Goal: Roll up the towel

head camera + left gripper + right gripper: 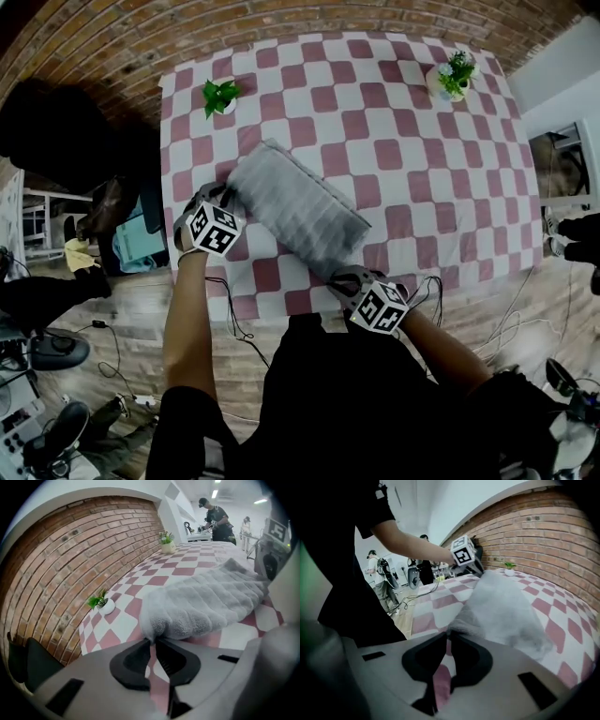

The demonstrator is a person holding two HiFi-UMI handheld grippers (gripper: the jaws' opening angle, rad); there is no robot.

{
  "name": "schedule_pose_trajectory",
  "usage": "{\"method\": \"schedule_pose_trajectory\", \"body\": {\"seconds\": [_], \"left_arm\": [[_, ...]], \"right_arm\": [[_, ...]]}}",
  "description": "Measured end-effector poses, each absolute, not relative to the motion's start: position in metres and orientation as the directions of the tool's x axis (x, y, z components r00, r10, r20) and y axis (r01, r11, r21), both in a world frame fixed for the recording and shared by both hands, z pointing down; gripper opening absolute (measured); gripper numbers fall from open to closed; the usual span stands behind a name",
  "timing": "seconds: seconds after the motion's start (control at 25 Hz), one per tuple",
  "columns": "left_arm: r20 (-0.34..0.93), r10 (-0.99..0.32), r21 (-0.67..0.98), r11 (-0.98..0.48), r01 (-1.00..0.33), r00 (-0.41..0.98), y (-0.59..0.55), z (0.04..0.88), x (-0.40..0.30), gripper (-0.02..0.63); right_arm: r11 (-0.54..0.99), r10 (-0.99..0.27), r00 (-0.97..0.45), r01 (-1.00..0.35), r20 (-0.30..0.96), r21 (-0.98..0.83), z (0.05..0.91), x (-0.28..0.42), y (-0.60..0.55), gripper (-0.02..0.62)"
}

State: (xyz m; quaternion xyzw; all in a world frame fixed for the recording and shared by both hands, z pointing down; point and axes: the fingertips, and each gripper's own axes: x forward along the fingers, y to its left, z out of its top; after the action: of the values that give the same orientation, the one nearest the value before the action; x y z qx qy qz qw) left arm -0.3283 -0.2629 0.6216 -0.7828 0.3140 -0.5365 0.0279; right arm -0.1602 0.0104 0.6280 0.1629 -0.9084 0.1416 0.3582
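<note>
A grey fluffy towel [295,206] lies slantwise on the red-and-white checked table [422,141], folded into a long band. My left gripper [230,194] is at its near left end, shut on that corner of the towel [206,602], which bunches up between the closed jaws [152,641]. My right gripper [344,275] is at the near right end, shut on the other corner of the towel [501,606], pinched at the jaw tips [447,634]. Both held corners are raised a little off the cloth. Each gripper shows in the other's view: the left gripper [479,571], the right gripper [269,562].
Two small potted plants stand at the table's far side, one on the left [220,94] and one on the right [455,75]. A brick wall [70,559] runs behind the table. Cables [234,319] and bags lie on the wooden floor. People [216,520] stand beyond.
</note>
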Motion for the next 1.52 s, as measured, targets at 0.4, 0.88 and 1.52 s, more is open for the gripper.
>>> {"method": "schedule_pose_trajectory", "body": {"seconds": [0.4, 0.88, 1.52], "left_arm": [[0.751, -0.601, -0.304, -0.682, -0.665, 0.273, -0.219, 0.599, -0.334, 0.343], [0.789, -0.421, -0.150, -0.839, -0.524, 0.448, -0.038, 0.596, -0.236, 0.327], [0.851, -0.337, -0.172, -0.904, -0.392, 0.402, -0.002, 0.641, -0.166, 0.091]], "right_arm": [[0.964, -0.200, -0.776, -0.266, 0.599, -0.023, 0.588, -0.155, 0.006, 0.147], [0.891, -0.235, -0.565, 0.200, 0.791, 0.407, 0.628, -0.080, -0.043, 0.186], [0.903, -0.156, -0.482, 0.283, 0.862, 0.322, 0.653, -0.090, -0.053, 0.037]]}}
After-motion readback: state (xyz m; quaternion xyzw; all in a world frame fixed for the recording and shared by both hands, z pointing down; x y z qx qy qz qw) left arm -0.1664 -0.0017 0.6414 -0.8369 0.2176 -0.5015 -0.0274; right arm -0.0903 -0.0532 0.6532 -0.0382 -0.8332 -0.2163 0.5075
